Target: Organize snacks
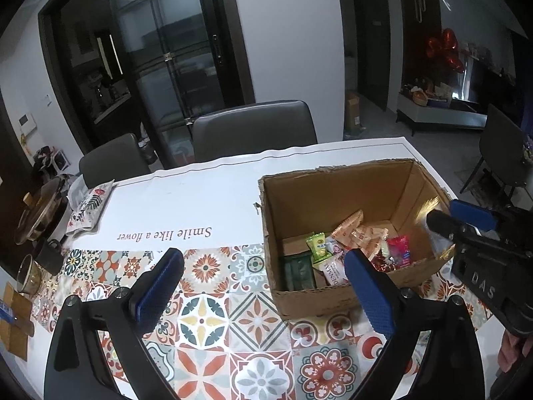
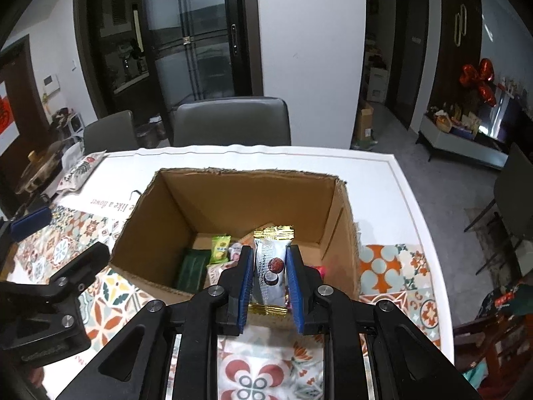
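An open cardboard box (image 1: 333,196) (image 2: 246,196) stands on the table and holds several wrapped snacks, among them a green packet (image 1: 318,241) (image 2: 220,248), a dark green bar (image 2: 192,268) and a red packet (image 1: 398,248). My right gripper (image 2: 269,266) is shut on a white snack packet with gold ends (image 2: 271,266), held over the box's near edge. In the left wrist view the right gripper (image 1: 439,216) is at the box's right wall. My left gripper (image 1: 263,273) is open and empty, left of the box.
A patterned tablecloth (image 1: 206,313) covers the table. A floral pouch (image 1: 88,210), a pot (image 1: 40,213), a dark mug (image 1: 50,255) and a glass (image 1: 28,271) are at the left. Two grey chairs (image 1: 255,130) stand behind the table.
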`<state>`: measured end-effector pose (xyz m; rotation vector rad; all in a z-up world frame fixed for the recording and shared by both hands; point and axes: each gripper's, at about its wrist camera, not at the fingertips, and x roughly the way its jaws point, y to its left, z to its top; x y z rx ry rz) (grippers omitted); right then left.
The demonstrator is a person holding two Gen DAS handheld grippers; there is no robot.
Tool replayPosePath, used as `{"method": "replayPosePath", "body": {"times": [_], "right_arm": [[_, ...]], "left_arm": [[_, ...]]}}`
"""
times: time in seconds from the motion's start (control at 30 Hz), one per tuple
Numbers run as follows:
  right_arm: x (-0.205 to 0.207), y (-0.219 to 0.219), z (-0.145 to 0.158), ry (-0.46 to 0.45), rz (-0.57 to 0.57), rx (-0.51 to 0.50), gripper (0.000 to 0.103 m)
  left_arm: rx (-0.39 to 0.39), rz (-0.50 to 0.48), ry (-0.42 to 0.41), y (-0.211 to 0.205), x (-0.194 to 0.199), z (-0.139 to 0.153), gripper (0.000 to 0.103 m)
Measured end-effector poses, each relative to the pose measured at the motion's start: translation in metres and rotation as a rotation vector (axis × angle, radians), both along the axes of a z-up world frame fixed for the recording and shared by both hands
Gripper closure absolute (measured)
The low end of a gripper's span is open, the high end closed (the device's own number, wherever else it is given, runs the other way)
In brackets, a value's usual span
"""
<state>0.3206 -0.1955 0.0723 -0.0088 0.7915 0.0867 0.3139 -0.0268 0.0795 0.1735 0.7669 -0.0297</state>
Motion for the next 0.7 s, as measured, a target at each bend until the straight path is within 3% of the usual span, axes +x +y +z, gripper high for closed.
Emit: {"method": "replayPosePath", "body": {"times": [0.07, 0.2, 0.3, 0.37, 0.5, 0.7], "right_arm": [[-0.001, 0.002, 0.0, 0.002, -0.003, -0.029, 0.06], [-0.008, 0.001, 0.001, 0.006, -0.004, -0.029, 0.059], [-0.019, -0.001, 0.001, 0.01, -0.008, -0.014, 0.049], [-0.028, -0.003, 0.003, -0.004, -0.01, -0.012, 0.047], [-0.053, -0.007, 0.006, -0.043, -0.023, -0.023, 0.033], [-0.1, -0.015, 0.006, -0.101, -0.045, -0.023, 0.025]], "left_arm": [[0.001, 0.004, -0.005, 0.001, -0.002, 0.001, 0.005], [-0.006, 0.003, -0.017, 0.002, -0.009, 0.004, 0.003], [-0.01, -0.001, -0.035, 0.001, -0.02, 0.006, 0.003], [-0.021, -0.006, -0.045, 0.001, -0.029, 0.007, 0.003], [-0.045, -0.001, -0.072, 0.003, -0.053, 0.009, 0.003], [-0.062, -0.007, -0.117, 0.001, -0.095, 0.01, 0.003]]}}
